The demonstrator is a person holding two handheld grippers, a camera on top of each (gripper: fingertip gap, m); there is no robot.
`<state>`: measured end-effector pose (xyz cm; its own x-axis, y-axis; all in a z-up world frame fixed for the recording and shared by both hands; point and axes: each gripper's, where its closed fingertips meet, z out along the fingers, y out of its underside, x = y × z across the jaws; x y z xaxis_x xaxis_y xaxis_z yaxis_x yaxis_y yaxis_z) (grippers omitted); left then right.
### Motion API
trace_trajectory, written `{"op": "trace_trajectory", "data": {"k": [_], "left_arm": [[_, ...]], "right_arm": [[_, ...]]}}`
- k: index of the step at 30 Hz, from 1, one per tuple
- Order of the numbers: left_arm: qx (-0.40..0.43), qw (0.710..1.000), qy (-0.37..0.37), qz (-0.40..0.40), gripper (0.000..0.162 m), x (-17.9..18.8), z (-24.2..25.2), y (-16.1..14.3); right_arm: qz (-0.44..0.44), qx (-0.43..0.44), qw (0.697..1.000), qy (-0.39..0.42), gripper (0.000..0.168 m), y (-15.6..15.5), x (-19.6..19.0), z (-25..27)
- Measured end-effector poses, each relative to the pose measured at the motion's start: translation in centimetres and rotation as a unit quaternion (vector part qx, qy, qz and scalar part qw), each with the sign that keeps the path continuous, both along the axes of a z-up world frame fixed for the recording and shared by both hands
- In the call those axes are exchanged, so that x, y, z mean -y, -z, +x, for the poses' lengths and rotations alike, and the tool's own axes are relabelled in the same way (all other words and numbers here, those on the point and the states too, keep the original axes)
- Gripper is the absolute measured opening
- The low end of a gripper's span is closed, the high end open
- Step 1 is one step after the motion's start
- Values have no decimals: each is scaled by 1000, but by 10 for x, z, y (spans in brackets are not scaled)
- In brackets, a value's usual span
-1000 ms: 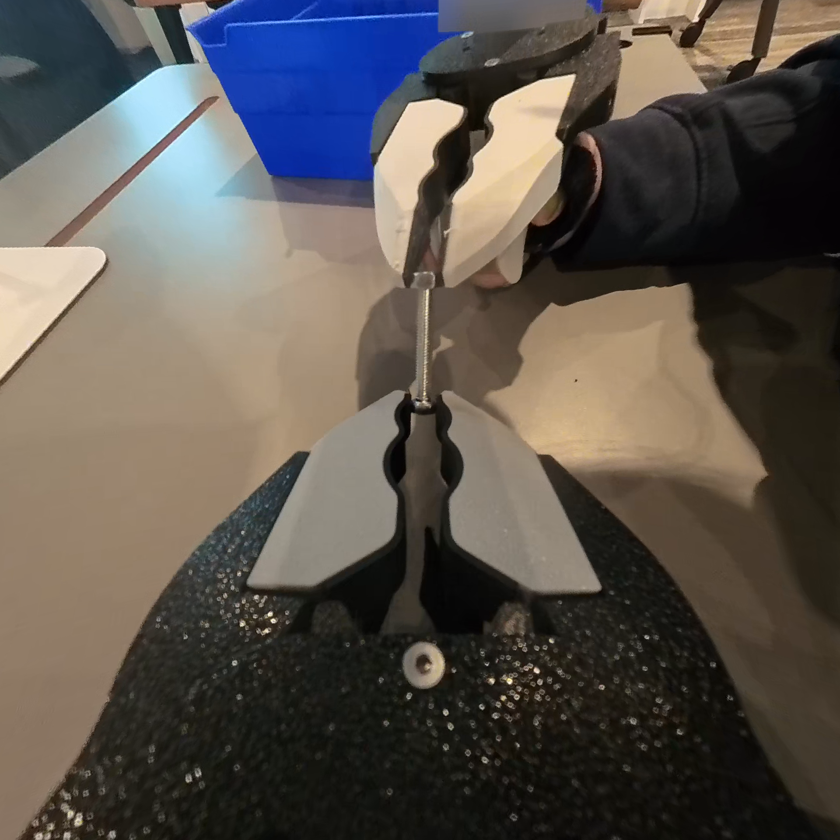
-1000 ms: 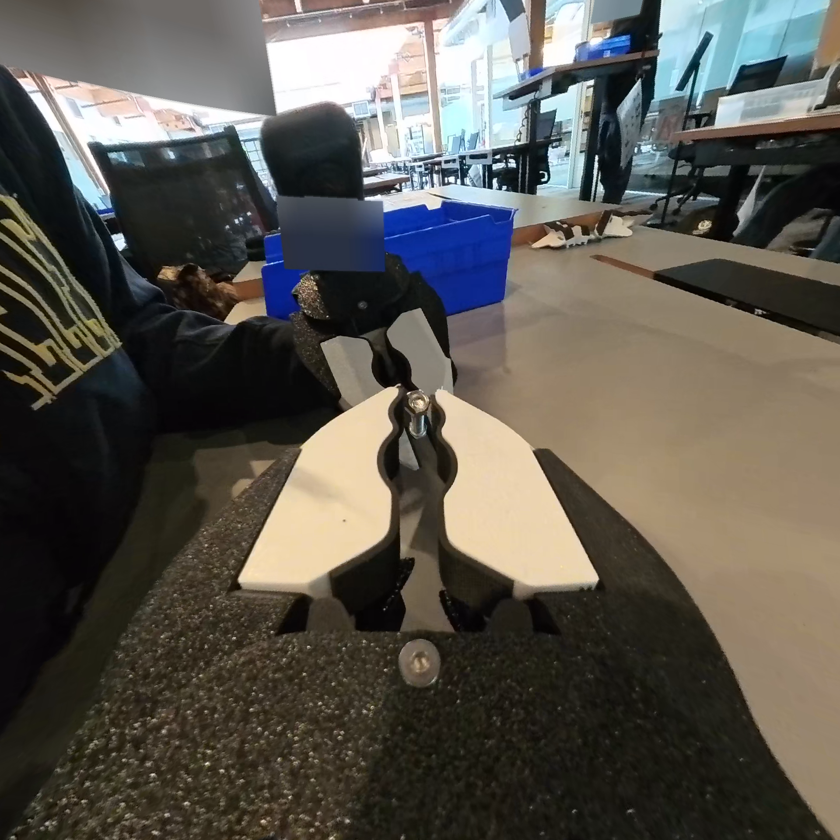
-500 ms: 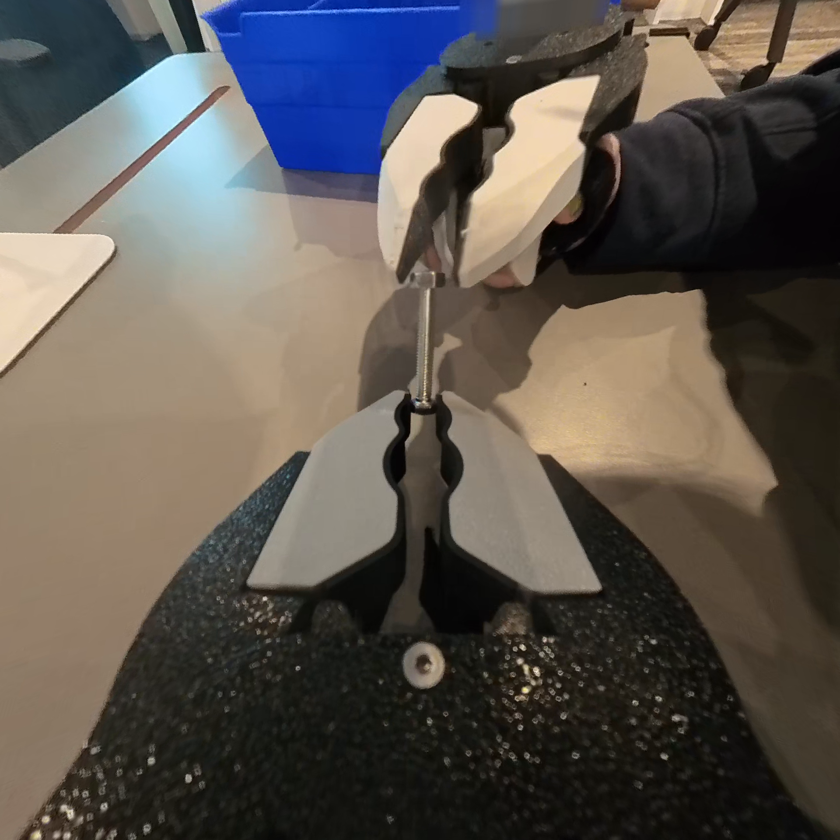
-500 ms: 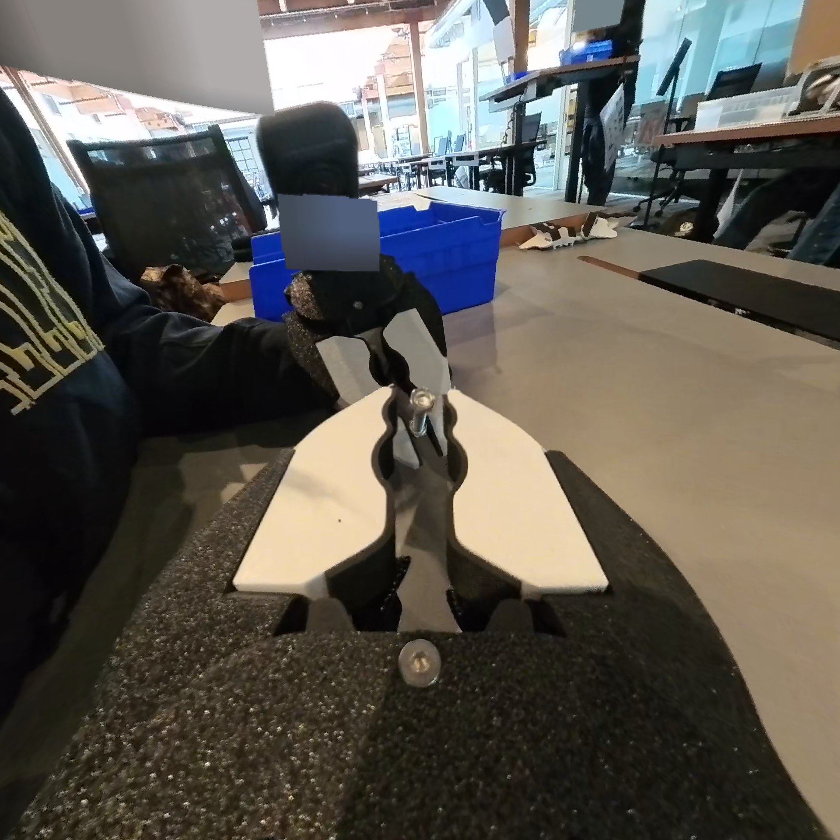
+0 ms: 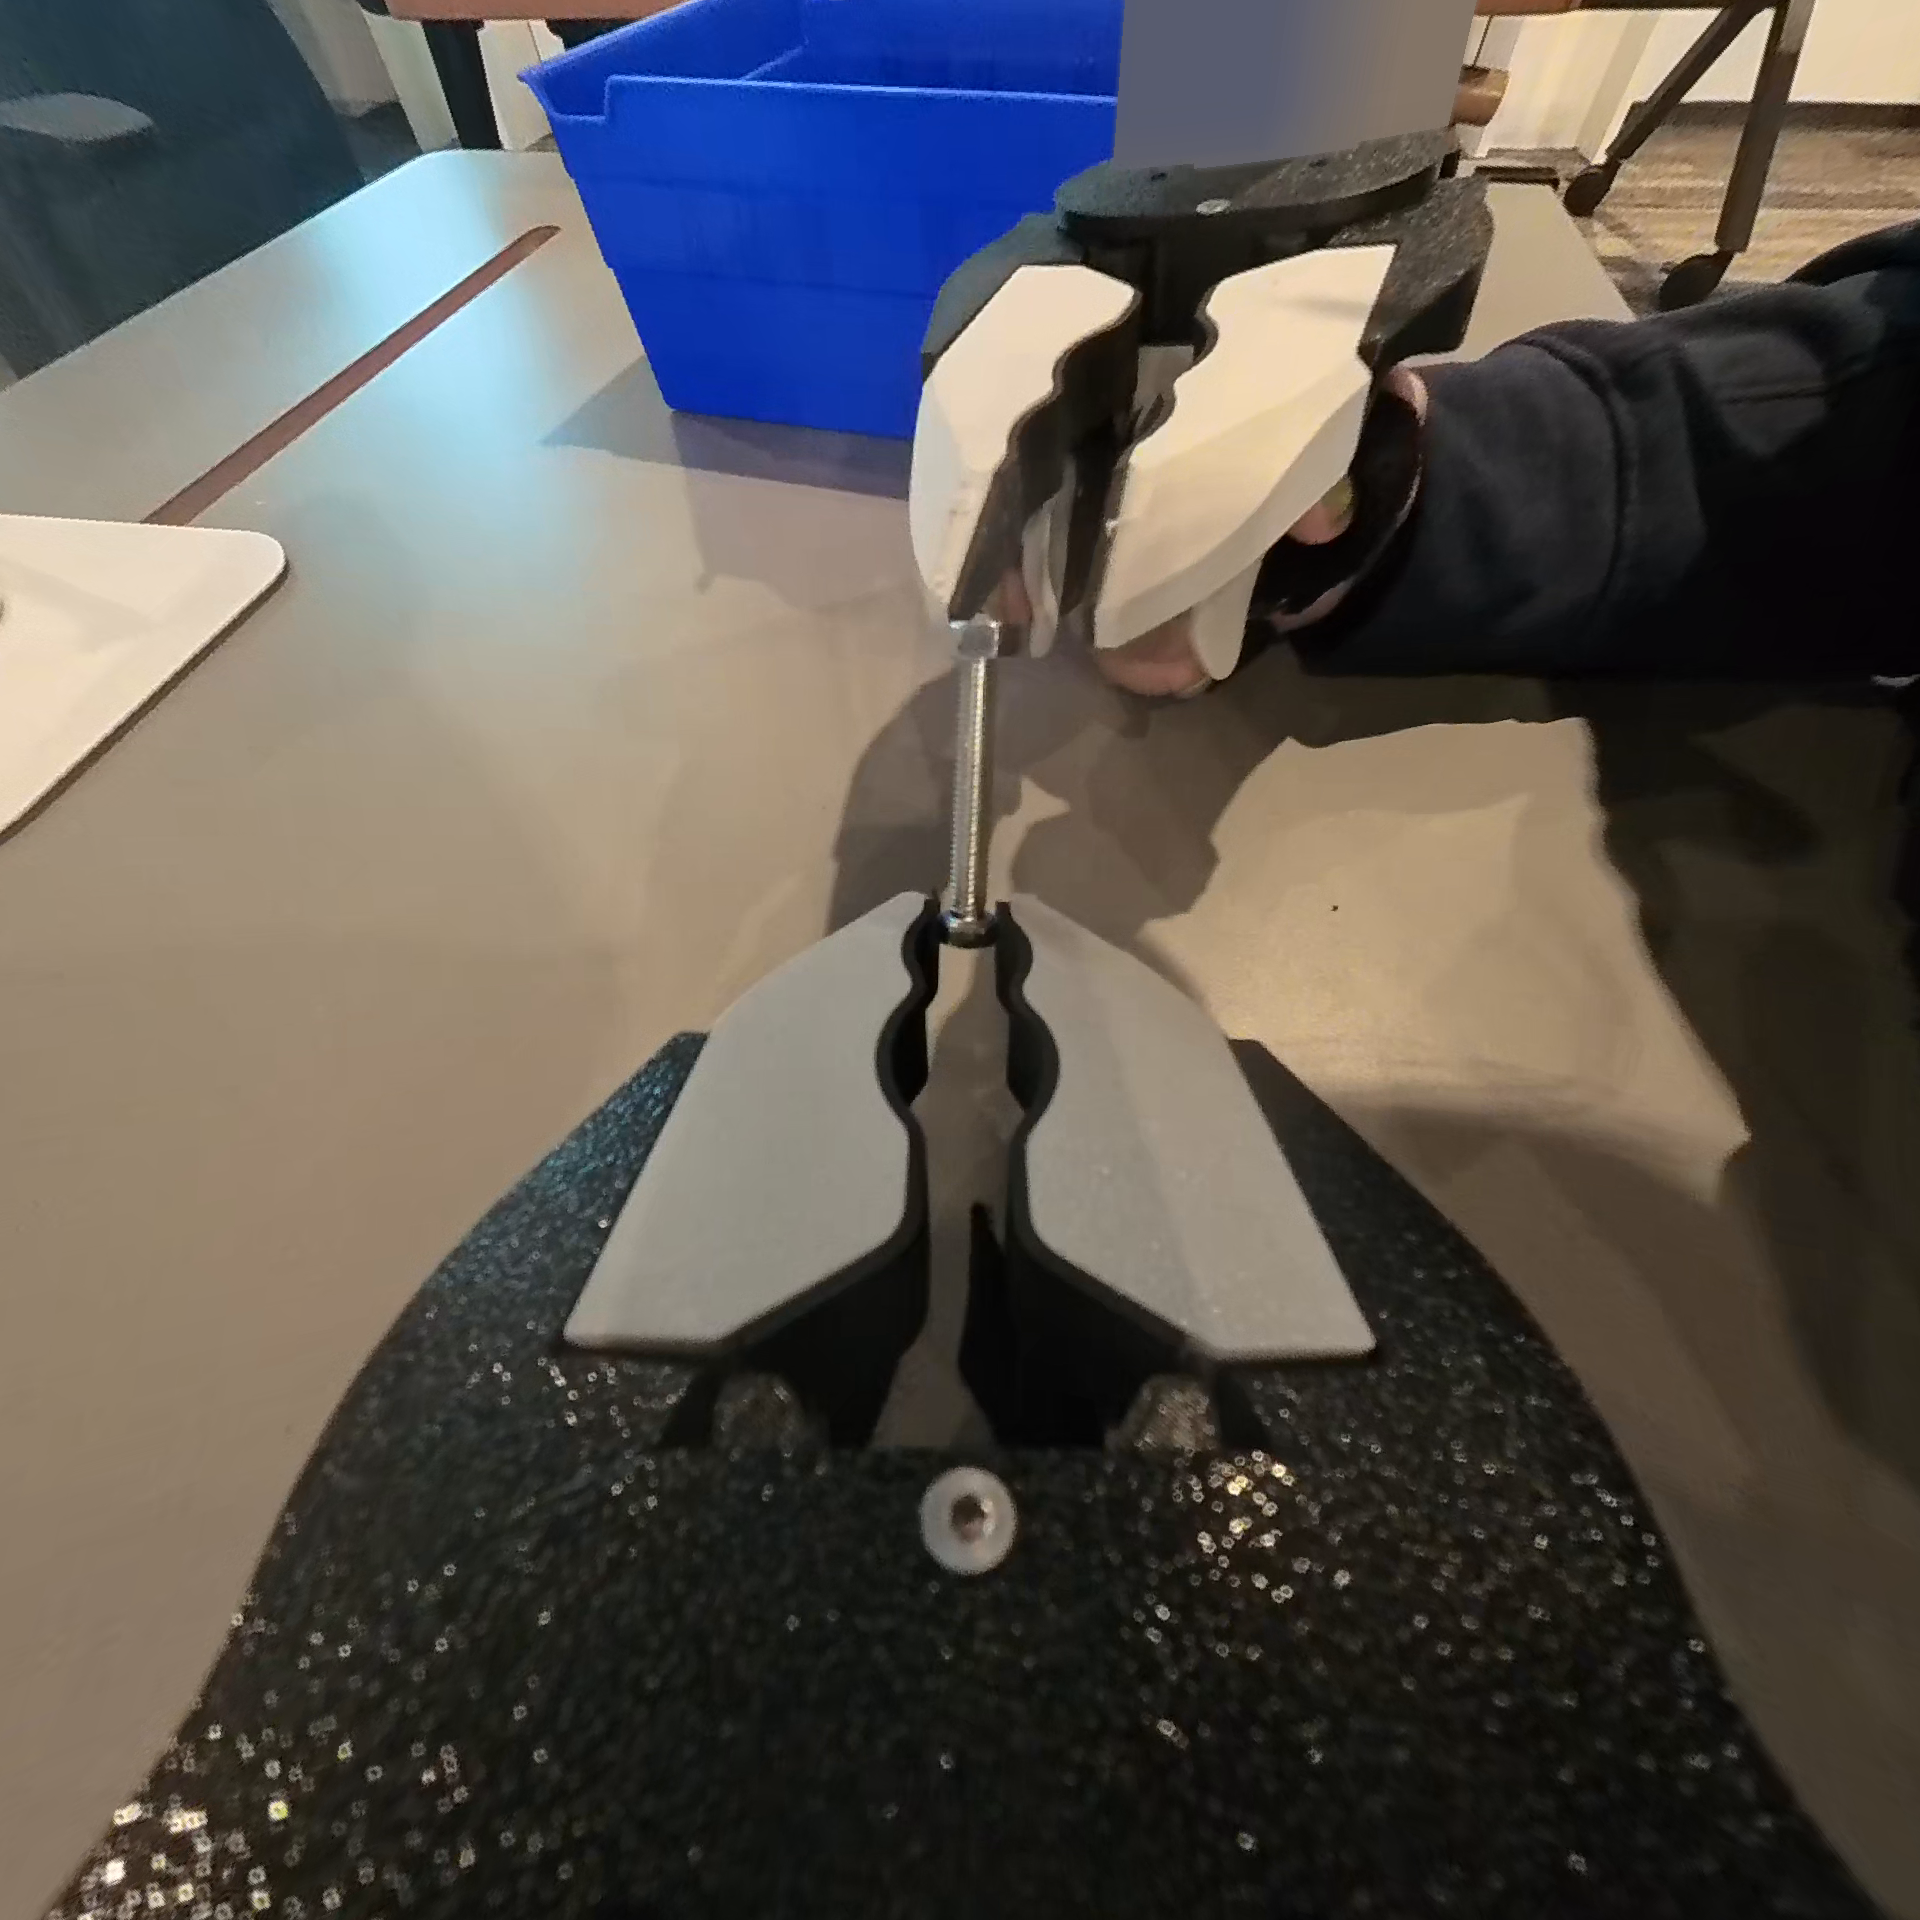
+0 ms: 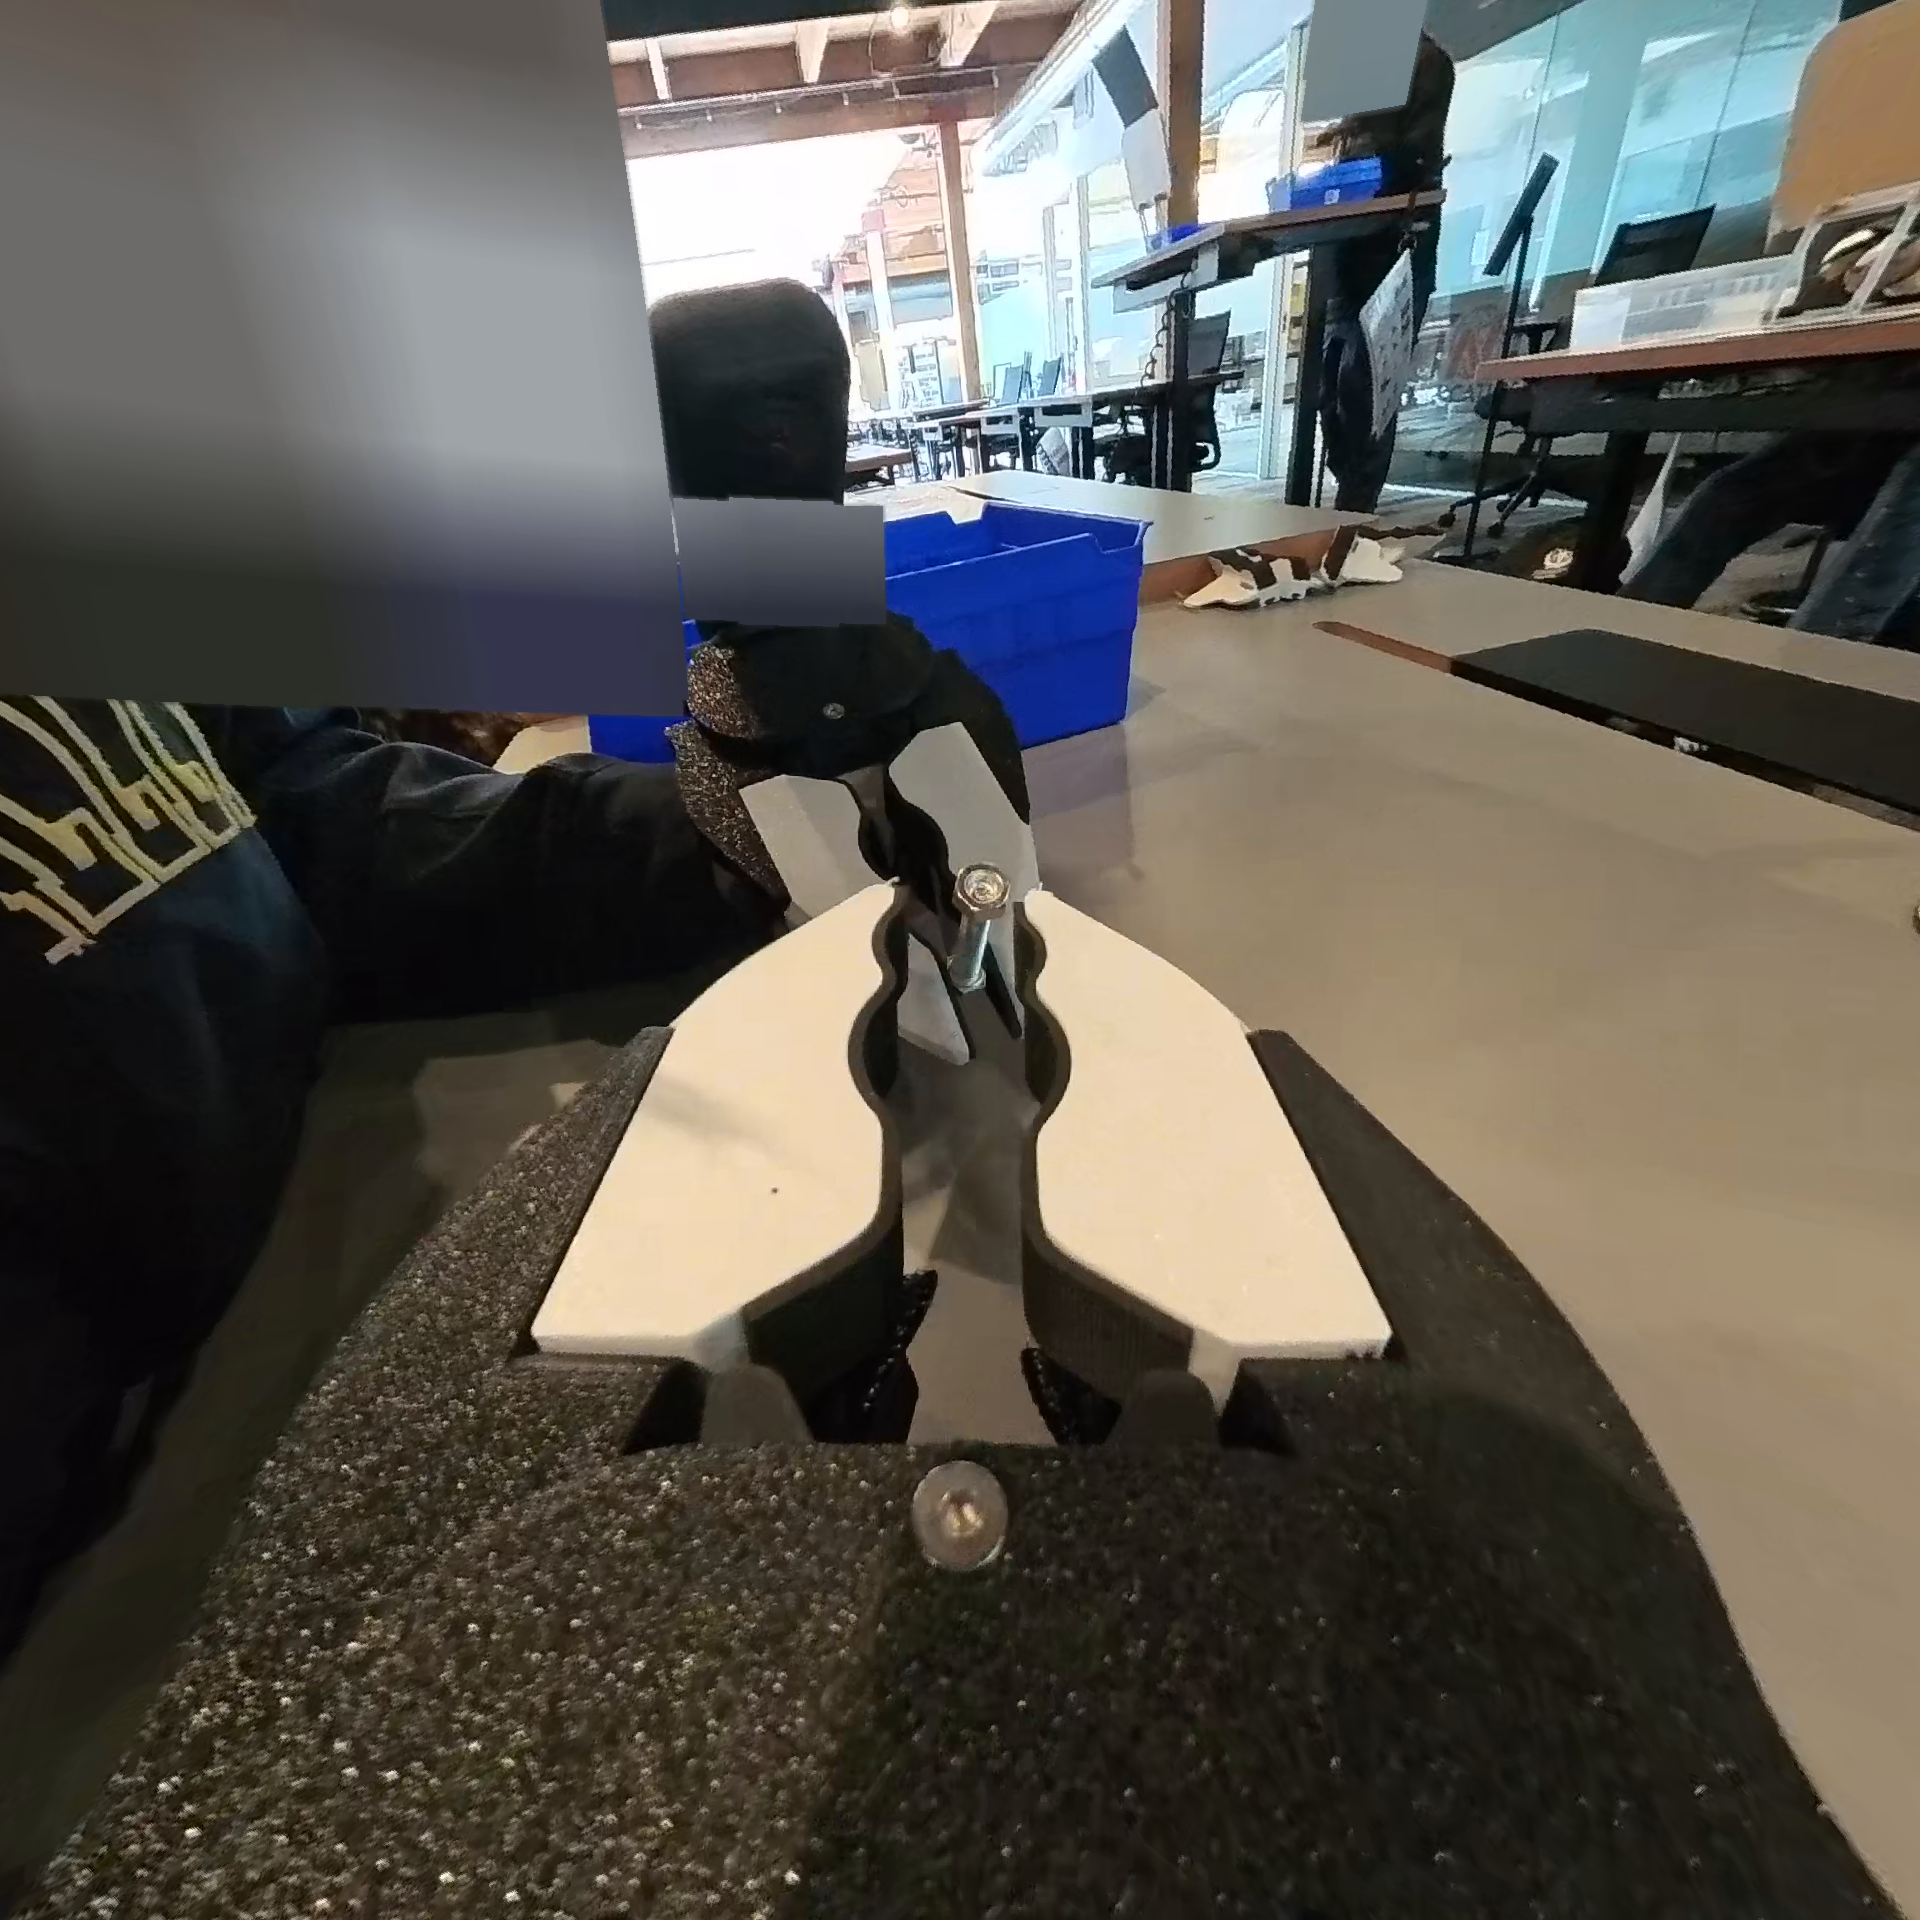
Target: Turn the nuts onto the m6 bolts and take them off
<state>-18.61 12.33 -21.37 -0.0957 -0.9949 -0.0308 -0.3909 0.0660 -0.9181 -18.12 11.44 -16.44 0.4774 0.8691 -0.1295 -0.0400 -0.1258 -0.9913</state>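
A long silver bolt (image 5: pixel 971 790) stands out from my left gripper (image 5: pixel 966 922), which is shut on its near end. A hex nut (image 5: pixel 978 637) sits on the bolt's far end. My right gripper (image 5: pixel 1029 623) faces the left one, with its jaws a little apart, and its tips are just beyond the nut without gripping it. In the right wrist view the nut (image 6: pixel 983 889) shows between the tips of my right gripper (image 6: pixel 966 899), with a gap on both sides. The left gripper (image 6: pixel 982 1013) holds the bolt (image 6: pixel 966 961) behind it.
A blue bin (image 5: pixel 831 208) stands at the back of the grey table (image 5: pixel 416 831); it also shows in the right wrist view (image 6: pixel 1029 623). A white pad (image 5: pixel 94 623) lies at the left. A black mat (image 6: pixel 1714 696) lies at the right. A dark sleeve (image 5: pixel 1610 499) reaches in from the right. Spacing between my two grippers at the tips: around 5 cm.
My right gripper was shut on the nut a second ago. It has opened, let go and drawn back slightly. The left gripper still holds the bolt in place.
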Motion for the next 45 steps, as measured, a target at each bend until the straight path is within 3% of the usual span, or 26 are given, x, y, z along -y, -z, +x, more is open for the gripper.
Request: {"op": "trace_trajectory", "data": {"k": [17, 21, 32, 37, 45], "left_arm": [[0, 1000, -3, -1, 10, -1, 0, 0], [0, 1000, -2, -1, 10, -1, 0, 0], [-1, 1000, -2, -3, 10, -1, 0, 0], [1, 1000, -2, -5, 10, -1, 0, -1], [-2, 1000, -2, -4, 10, -1, 0, 0]], "right_arm": [[-2, -4, 1000, -8, 20, 0, 1, -1], [1, -16, 999, -34, 10, -3, 8, -1], [-8, -1, 1000, -5, 19, 2, 0, -1], [-10, -9, 999, -43, 8, 0, 9, -3], [-11, -2, 1000, -1, 21, 2, -2, 0]]}}
